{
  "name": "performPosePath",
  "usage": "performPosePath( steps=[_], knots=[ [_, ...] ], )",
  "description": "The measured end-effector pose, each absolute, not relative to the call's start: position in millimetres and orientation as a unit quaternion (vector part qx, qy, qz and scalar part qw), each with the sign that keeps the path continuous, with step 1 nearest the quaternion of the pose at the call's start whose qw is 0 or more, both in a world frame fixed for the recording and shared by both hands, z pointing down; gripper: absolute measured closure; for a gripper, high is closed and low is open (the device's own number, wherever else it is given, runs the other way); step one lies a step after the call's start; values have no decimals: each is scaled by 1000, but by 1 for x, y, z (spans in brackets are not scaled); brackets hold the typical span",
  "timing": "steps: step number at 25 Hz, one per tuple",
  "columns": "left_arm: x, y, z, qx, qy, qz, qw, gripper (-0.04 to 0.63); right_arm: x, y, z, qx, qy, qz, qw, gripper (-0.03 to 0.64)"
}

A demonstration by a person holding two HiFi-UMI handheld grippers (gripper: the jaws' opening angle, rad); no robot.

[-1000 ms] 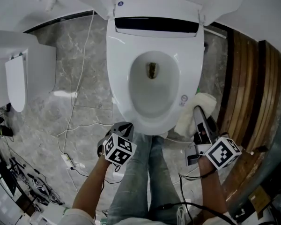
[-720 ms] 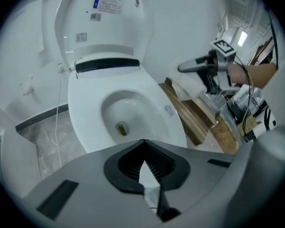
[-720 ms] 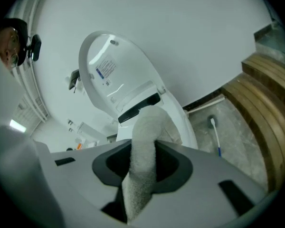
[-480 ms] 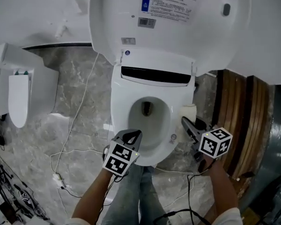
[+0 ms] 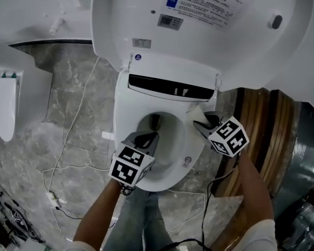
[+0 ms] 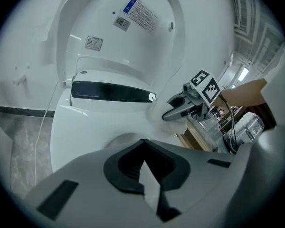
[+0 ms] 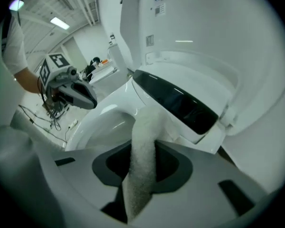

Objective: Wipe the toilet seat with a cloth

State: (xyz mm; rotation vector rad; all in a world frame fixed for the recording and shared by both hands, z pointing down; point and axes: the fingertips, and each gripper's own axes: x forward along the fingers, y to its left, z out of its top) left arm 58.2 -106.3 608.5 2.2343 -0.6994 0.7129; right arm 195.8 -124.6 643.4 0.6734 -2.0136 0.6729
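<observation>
By the seat (image 5: 124, 109) rear, cloth (image 7: 143, 141) runs lengthwise from right gripper (image 5: 199, 125), fingers clamped; left gripper (image 5: 148, 138) fingers together

Floor: grey veined marble tile (image 5: 36, 140), glossy. White wall (image 5: 31, 9) above a dark skirting strip (image 5: 52, 42). Left edge: a second white fixture (image 5: 26, 88) stands on the tile. Right side: dark wooden slats (image 5: 262, 116). Thin white cables (image 5: 82, 95) trail across the floor toward a power strip (image 5: 51, 196). Ceiling tube lights (image 7: 60, 23) are lit.
</observation>
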Motion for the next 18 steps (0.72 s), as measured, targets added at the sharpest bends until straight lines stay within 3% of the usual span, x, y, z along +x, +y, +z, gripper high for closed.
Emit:
performPosePath(
  steps=[4,10,18],
  knots=[
    [59,-111,614,860,-262,271,344,584,197,-128,667,228,-803,235,498,517],
    [59,-105,623,858,-247,272,358,584,196,-126,675,242,-814,255,462,517],
    [51,-90,629,853,-237,279,372,584,196,-95,678,233,-809,262,472,517]
  ],
)
